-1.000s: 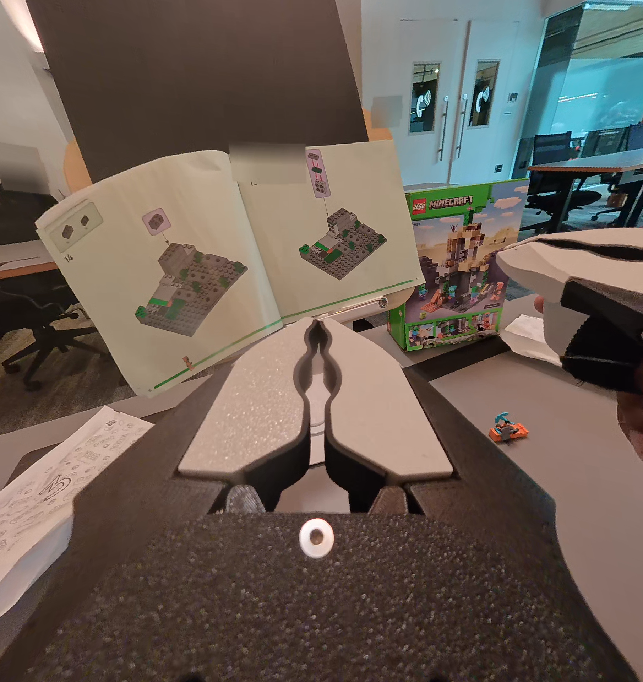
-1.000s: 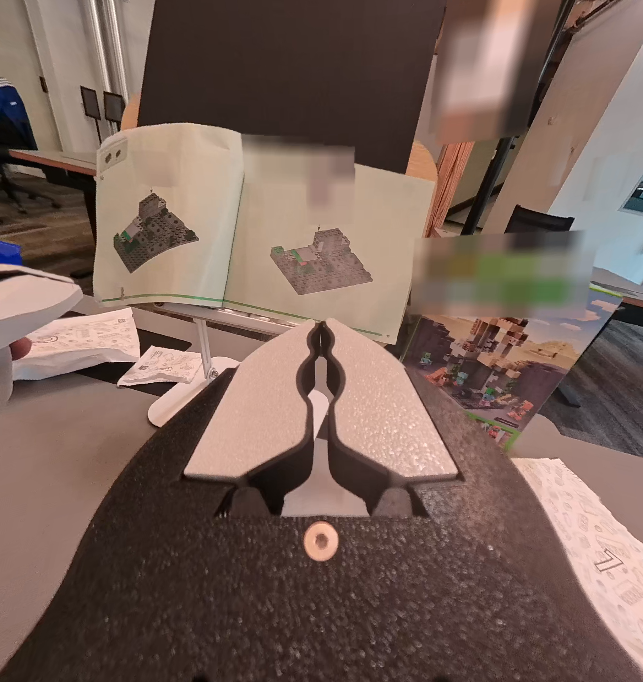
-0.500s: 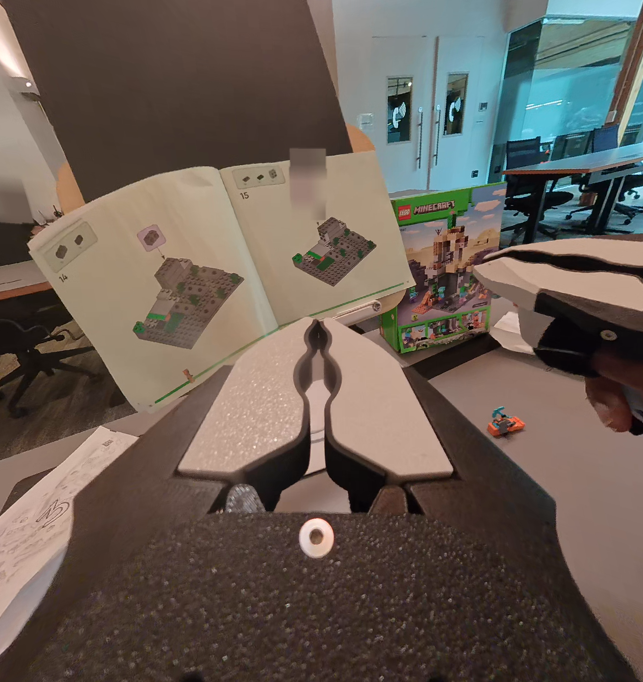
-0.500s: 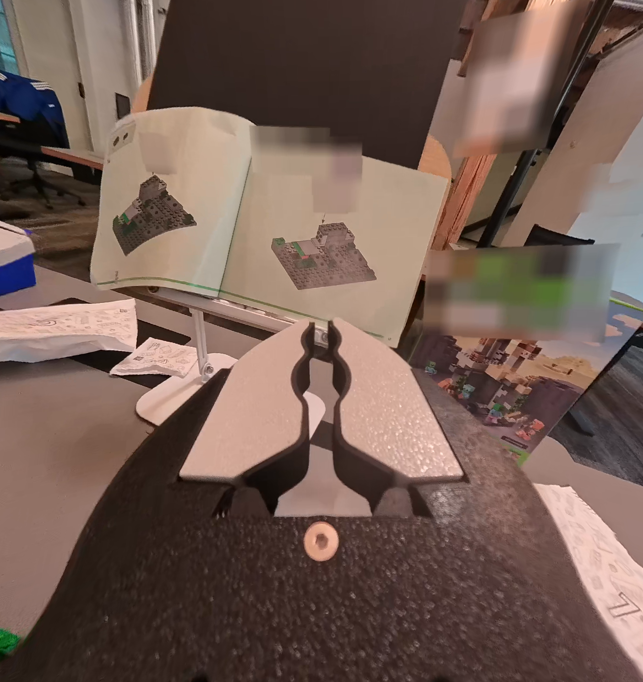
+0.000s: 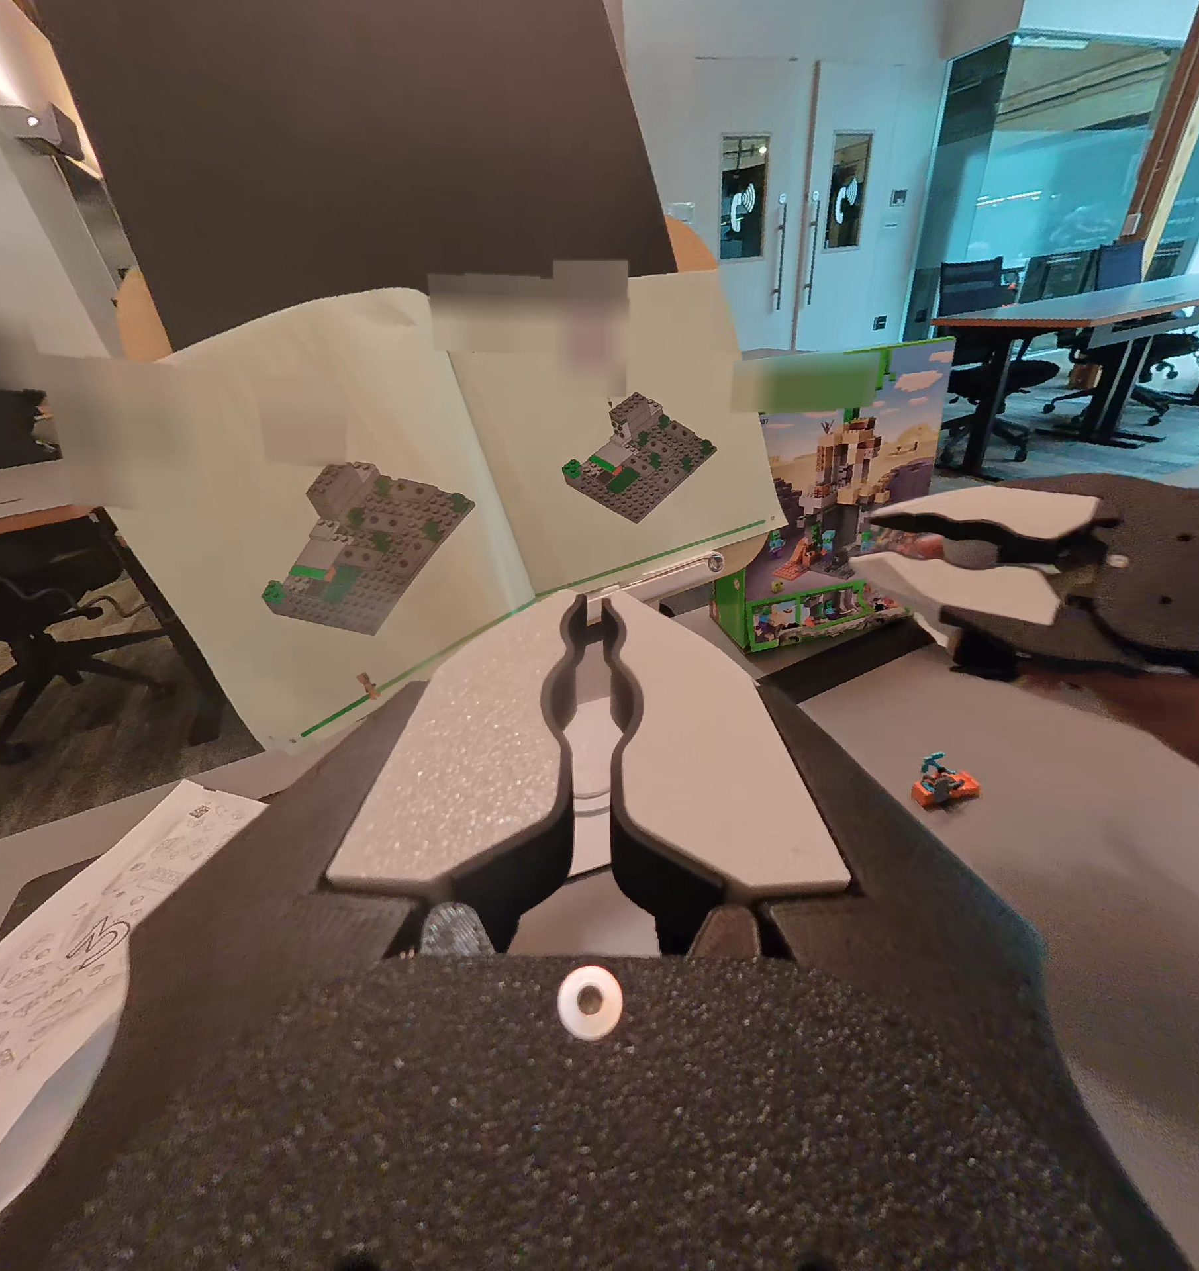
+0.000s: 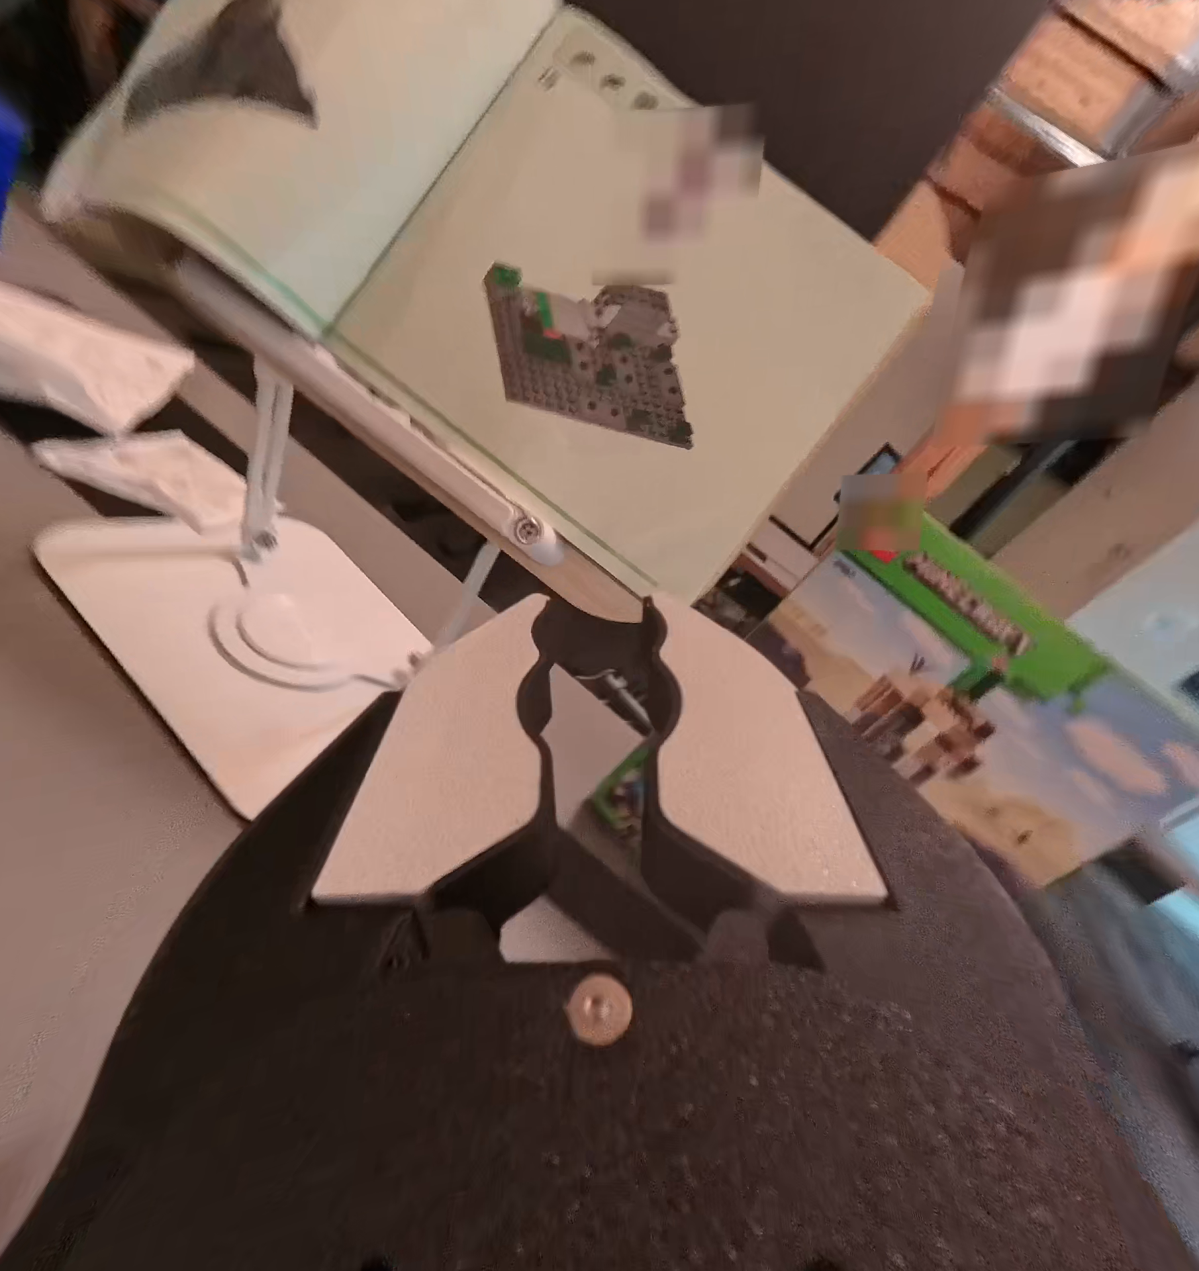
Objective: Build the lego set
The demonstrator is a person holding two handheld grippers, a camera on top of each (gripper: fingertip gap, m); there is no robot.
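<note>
On the grey office table [image 5: 1098, 894], your right gripper [image 6: 593, 619] gapes empty just before the propped instruction booklet [image 6: 720, 344]; your left gripper [image 5: 593, 605] hangs nearly closed, empty.

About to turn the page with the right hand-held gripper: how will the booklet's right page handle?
Probably floppy: the instruction booklet is thin paper, its left page already curling. It likely slips easily between smooth fingers. Pushing hard might tip its slim white stand.
</note>
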